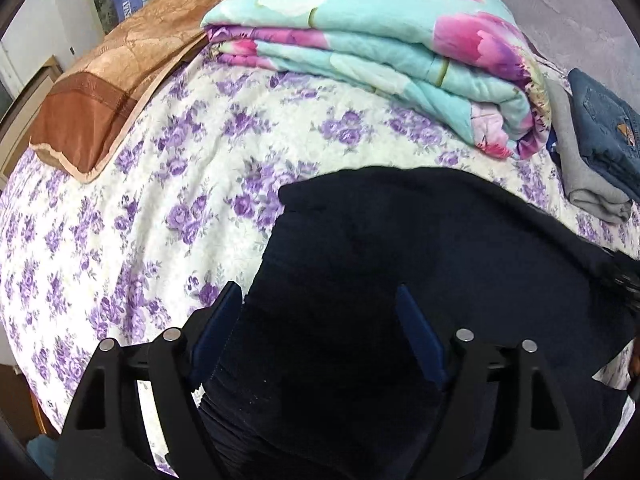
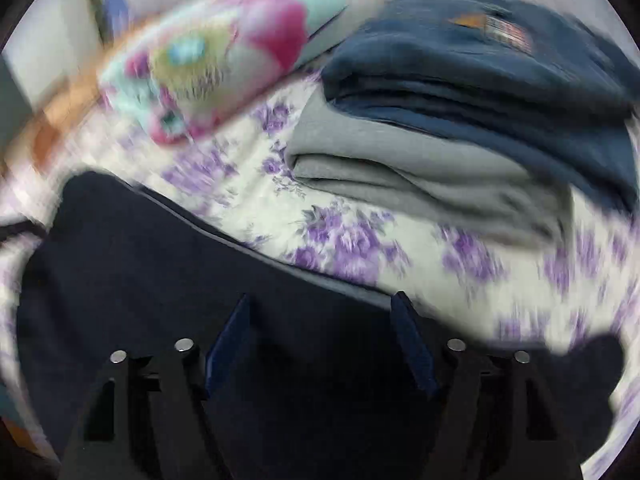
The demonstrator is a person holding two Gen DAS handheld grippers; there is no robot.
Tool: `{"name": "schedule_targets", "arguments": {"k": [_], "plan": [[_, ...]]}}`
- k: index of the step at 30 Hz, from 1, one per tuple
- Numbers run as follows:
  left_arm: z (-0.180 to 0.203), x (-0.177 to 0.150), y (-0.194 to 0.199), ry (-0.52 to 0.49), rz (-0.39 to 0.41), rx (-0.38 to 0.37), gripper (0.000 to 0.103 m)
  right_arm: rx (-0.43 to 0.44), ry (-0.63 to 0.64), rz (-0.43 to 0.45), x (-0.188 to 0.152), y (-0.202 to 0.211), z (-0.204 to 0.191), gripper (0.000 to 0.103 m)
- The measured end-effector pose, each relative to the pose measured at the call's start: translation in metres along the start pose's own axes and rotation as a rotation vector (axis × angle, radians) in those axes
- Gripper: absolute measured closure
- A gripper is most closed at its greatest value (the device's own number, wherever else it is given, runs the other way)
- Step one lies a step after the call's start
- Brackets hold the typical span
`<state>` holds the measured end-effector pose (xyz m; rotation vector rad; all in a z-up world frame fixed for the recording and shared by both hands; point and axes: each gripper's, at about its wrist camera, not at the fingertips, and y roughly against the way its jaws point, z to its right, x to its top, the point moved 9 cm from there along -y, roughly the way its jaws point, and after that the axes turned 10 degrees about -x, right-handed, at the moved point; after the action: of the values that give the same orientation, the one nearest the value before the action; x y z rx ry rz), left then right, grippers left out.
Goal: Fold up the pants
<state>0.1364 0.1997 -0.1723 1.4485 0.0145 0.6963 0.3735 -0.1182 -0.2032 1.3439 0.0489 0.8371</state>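
Nearest, the dark navy pants (image 1: 400,280) lie spread on the bed (image 1: 140,220), filling the foreground of both wrist views. The left hand-held gripper (image 1: 320,304) hovers above them with its jaws wide apart, gripping nothing; the right hand-held gripper (image 2: 324,312) is likewise spread open over the cloth, though that view is blurred. The pants appear folded at least once, a straight edge running from 9 toward 3 o'clock, so further folds probably remain. Bare floral bedcover lies open at 9 to 11 o'clock in the left view. Farther off, a folded grey garment (image 2: 420,168) under a blue one (image 2: 480,80) crowds 1 o'clock, and a floral quilt (image 1: 380,48) blocks 12 o'clock.
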Motion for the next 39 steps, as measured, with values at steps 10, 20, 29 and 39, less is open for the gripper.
{"name": "schedule_targets", "arguments": {"k": [10,20,29,39], "plan": [[-0.028,0.016,-0.009,-0.001,0.002,0.021,0.026,0.034,-0.332,0.093,0.030,0.011,0.037,0.018],[0.003,0.054,-0.049,-0.185,-0.078,-0.108,0.024,0.001,-0.431,0.042,-0.055,0.047,0.094,0.008],[0.042,0.043,-0.045,-0.460,-0.069,0.006,0.098,-0.029,-0.621,-0.072,-0.125,0.036,0.140,0.008],[0.033,0.076,-0.024,-0.371,0.034,-0.003,0.099,0.059,-0.555,-0.055,-0.102,0.041,0.106,0.008]]}}
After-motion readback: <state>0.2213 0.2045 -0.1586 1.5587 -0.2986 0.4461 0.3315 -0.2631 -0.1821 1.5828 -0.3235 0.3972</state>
